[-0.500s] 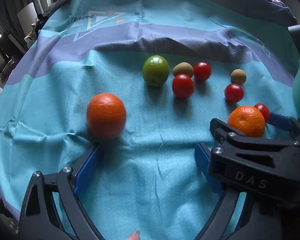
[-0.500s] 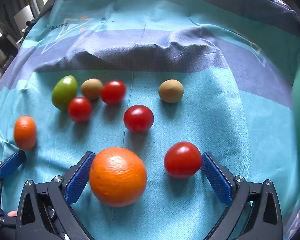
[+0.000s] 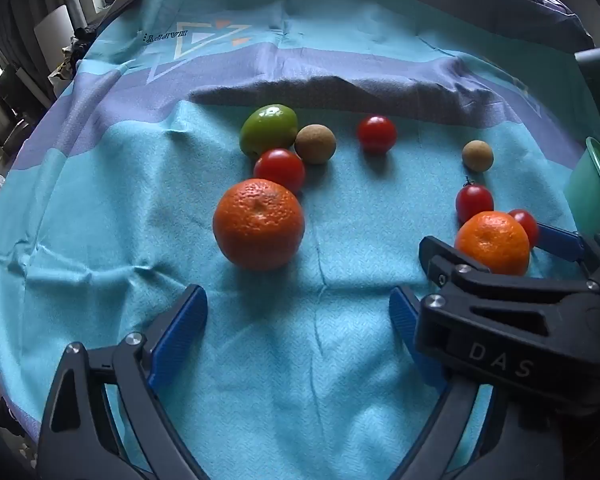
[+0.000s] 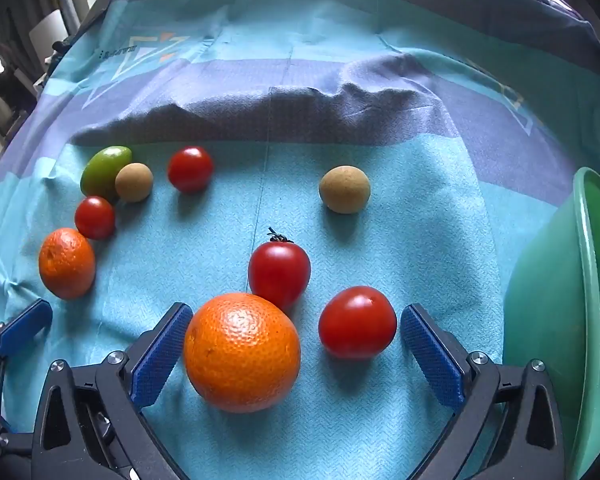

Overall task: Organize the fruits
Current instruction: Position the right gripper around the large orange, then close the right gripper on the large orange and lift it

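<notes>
One orange lies on the teal cloth between the spread fingers of the right tool, a tomato beside it; the other orange sits ahead of the left tool, also spread wide, gripping nothing; green bowl at right

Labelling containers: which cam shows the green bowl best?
Right wrist view: the green bowl fills the right edge, with rim, outer wall and some of the inside visible. The left wrist view catches only a small slice of it at the right edge.

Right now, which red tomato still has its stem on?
The tomato directly behind the near orange: a dark dried stem sticks up from its top; the other three show none.
</notes>
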Motion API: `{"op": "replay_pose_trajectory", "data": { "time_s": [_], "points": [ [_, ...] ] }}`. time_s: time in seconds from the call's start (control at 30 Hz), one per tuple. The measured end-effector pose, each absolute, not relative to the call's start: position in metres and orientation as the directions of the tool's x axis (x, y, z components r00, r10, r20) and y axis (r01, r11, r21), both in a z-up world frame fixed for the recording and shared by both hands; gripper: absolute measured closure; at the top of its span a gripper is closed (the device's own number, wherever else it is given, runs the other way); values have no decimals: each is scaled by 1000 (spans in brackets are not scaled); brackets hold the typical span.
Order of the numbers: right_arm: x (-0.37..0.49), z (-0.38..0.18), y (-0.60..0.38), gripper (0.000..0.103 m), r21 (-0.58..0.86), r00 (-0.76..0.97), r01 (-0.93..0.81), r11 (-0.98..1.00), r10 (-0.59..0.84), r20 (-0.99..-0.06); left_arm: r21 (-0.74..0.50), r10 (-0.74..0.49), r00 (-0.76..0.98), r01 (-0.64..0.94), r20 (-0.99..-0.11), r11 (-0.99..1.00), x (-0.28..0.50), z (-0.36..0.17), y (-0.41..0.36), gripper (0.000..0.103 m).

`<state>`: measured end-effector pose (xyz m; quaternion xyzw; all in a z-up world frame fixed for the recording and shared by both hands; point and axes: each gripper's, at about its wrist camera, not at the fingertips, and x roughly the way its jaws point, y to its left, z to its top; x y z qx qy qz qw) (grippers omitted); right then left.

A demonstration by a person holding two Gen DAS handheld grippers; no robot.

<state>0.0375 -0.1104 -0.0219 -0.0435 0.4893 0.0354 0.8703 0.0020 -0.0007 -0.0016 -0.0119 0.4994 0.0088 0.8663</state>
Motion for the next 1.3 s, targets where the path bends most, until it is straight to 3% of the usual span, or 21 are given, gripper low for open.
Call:
{"op": "replay_pose_trajectory", "data": {
  "time_s": [0.73, 0.87, 1.0, 1.1, 1.2, 1.3],
  "points": [
    [39, -23, -108, 0, -38, 518, -94, 995, 16, -855, -34, -15, 519, -27, -855, 999, -6, 4, 0, 15],
    [33, -18, -110, 2, 26, 528, -174, 984, 116, -841, -6, 6, 563, -19, -826, 1000, -15, 15, -2, 17],
    [15, 10, -113, 10, 15, 605, -219, 976, 147, -782, 14, 9, 641, 3, -768, 1000, -28, 40, -3, 18],
    [-6, 38, -122, 13, 66, 682, -242, 968, 217, -698, -53, -43, 674, 6, -738, 999, -35, 57, 10, 18],
    [-14, 55, -138, 39, 183, 679, -251, 950, 308, -667, -171, -132, 685, 11, -716, 985, -39, 67, 23, 21],
    [-14, 59, -147, 44, 277, 652, -238, 931, 365, -665, -252, -210, 667, 35, -714, 967, -36, 67, 24, 32]
  ]
}}
